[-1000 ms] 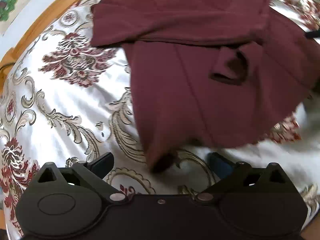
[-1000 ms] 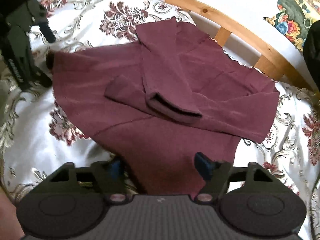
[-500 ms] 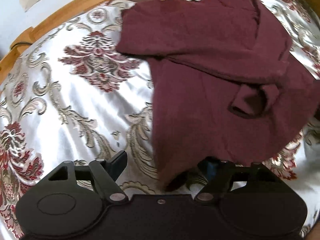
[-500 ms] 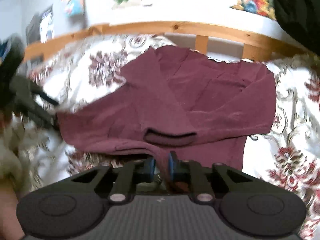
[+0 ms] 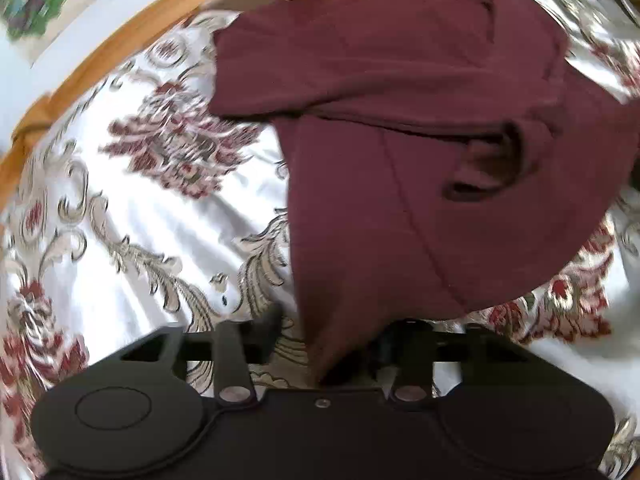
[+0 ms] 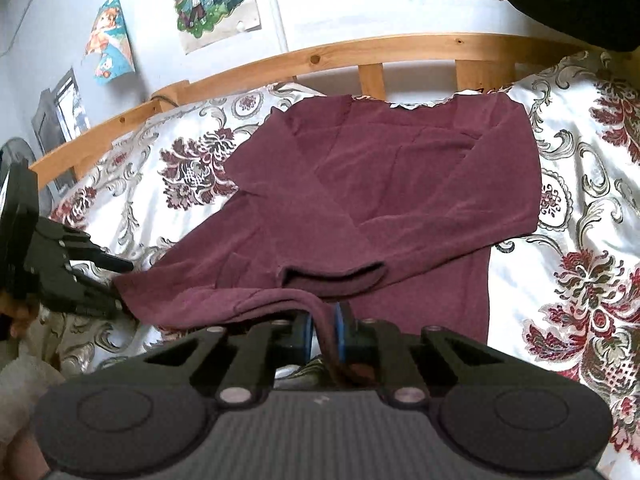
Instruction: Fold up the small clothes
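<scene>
Sleeves (image 6: 332,276) already folded in; right gripper (image 6: 322,334) pinching shirt (image 6: 400,184) hem, left gripper (image 5: 332,340) closing round its corner; bottom fold left.

Maroon top (image 6: 400,184), floral white bedspread (image 6: 580,208)

Ahead of my right tool (image 6: 322,330) the sweater (image 6: 384,184) lies spread on the bed (image 6: 580,200), its near hem between the tool's fingers. Both sleeves are folded across its body. The bed rail (image 6: 360,50) runs behind it. My left tool (image 6: 108,276) sits at the hem's left corner, that corner between its closing jaws.
</scene>
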`<state>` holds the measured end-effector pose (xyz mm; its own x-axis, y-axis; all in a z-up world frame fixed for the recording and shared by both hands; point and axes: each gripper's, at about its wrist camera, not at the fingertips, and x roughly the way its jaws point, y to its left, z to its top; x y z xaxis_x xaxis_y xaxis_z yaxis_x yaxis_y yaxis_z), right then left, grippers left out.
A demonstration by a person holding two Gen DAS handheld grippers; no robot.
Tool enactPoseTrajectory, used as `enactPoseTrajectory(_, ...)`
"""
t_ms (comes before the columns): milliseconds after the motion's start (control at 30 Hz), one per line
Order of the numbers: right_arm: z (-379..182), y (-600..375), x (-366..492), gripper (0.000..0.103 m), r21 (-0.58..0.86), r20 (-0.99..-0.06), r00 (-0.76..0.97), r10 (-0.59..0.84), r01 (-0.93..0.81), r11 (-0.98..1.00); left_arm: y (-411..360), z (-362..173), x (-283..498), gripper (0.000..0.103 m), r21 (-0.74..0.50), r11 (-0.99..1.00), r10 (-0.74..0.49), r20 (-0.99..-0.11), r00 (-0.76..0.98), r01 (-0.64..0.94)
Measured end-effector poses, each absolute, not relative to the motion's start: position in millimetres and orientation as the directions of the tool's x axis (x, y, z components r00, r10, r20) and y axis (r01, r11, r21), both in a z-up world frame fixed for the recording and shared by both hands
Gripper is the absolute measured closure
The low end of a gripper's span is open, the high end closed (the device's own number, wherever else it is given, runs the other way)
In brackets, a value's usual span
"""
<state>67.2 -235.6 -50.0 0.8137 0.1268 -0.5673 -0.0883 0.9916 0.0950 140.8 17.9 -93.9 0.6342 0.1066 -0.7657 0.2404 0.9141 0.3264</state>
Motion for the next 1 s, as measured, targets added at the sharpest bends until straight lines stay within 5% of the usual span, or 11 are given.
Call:
enactPoseTrajectory(67, -51.6, -229.4, 67.3, 0.082, 0.044, -0.58, 0.809, 0.097, -0.088, 0.995, 24.8, -91.2, 142.6, 0.077, 0.28, 0.933, 0.071, -0.763, 0.643, 0.229)
enactPoseTrajectory(133, -56.2, -217.3, 68.5, 0.064, -0.069, -0.604, 0.797, 0.016, -0.072, 0.995, 29.3, -86.8, 141.9, 0.091, 0.231, 0.948, 0.029, -0.75, 0.661, 0.22)
enactPoseTrajectory(267, -70.9, -193.1, 73.5, 0.043, -0.266, -0.645, 0.755, -0.118, -0.077, 0.961, 34.2, -77.9, 137.5, 0.097, 0.184, 0.962, -0.017, -0.695, 0.719, 0.201)
enactPoseTrajectory(333, -76.4, -185.7, 74.4, 0.043, -0.323, -0.653, 0.741, -0.156, -0.087, 0.942, 35.5, -73.5, 134.6, 0.098, 0.178, 0.965, -0.03, -0.661, 0.75, 0.195)
enactPoseTrajectory(367, -77.9, -182.3, 74.0, 0.045, -0.345, -0.652, 0.739, -0.168, -0.092, 0.934, 35.9, -70.9, 132.6, 0.098, 0.176, 0.966, -0.035, -0.643, 0.765, 0.192)
enactPoseTrajectory(433, -77.0, -176.0, 69.3, 0.086, -0.361, -0.639, 0.753, -0.156, -0.115, 0.925, 37.7, -64.2, 126.5, 0.098, 0.155, 0.969, -0.064, -0.603, 0.795, 0.195)
enactPoseTrajectory(467, -74.4, -172.6, 64.8, 0.096, -0.37, -0.623, 0.768, -0.147, -0.124, 0.921, 38.2, -60.2, 120.6, 0.098, 0.145, 0.97, -0.076, -0.578, 0.812, 0.194)
enactPoseTrajectory(700, -40.4, -149.9, 14.5, 0.097, -0.522, -0.45, 0.875, -0.179, -0.095, 0.848, 44.6, -20.0, 71.7, 0.099, 0.095, 0.976, -0.135, -0.432, 0.892, 0.194)
enactPoseTrajectory(1000, 29.3, -135.4, -71.1, 0.097, -0.478, -0.454, 0.886, -0.09, -0.157, 0.864, 63.1, 30.2, -0.9, 0.099, -0.13, 0.947, -0.32, -0.417, 0.85, 0.293)
